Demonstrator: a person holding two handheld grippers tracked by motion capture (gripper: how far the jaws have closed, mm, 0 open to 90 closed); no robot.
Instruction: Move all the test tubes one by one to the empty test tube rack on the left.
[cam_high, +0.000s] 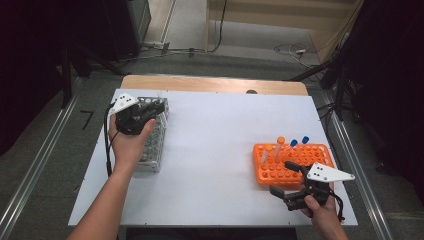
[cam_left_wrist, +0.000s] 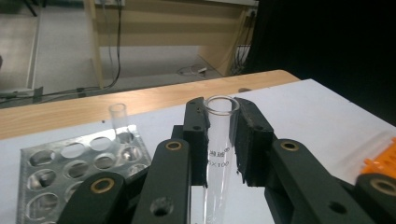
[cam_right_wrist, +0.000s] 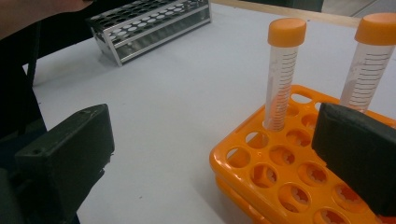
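Left gripper (cam_left_wrist: 219, 140): jaws clamped on a clear glass test tube (cam_left_wrist: 215, 154), pads pressing its sides just below the open rim. Tube upright between the jaws, printed marking visible on the glass, lower end cut off by the frame edge.
Left gripper, high view (cam_high: 150, 111): sits over the far end of the shiny metal tube rack (cam_high: 152, 147) at the table's left side; person's left hand (cam_high: 127, 142) wraps the gripper body, forearm coming in from the bottom edge.
Metal rack: grid of round holes, lying on the white table sheet (cam_high: 215, 150). One more clear empty glass tube (cam_left_wrist: 118, 122) stands in a far-row hole, well apart from the held tube.
Held tube position: beside the rack's edge in the left gripper view, above the white sheet; cannot tell if its bottom touches anything.
Right gripper (cam_high: 292, 181): jaws spread wide, nothing between them. Held by the right hand (cam_high: 320, 207) at the near right of the table, just at the near edge of the orange plastic tube rack (cam_high: 280, 167).
Orange rack: holds two orange-capped graduated plastic tubes (cam_right_wrist: 282, 70) upright in the right gripper view; high view also shows blue-capped tubes (cam_high: 299, 142) in the far row.
Rack spacing: metal and orange racks well apart, bare white sheet between.
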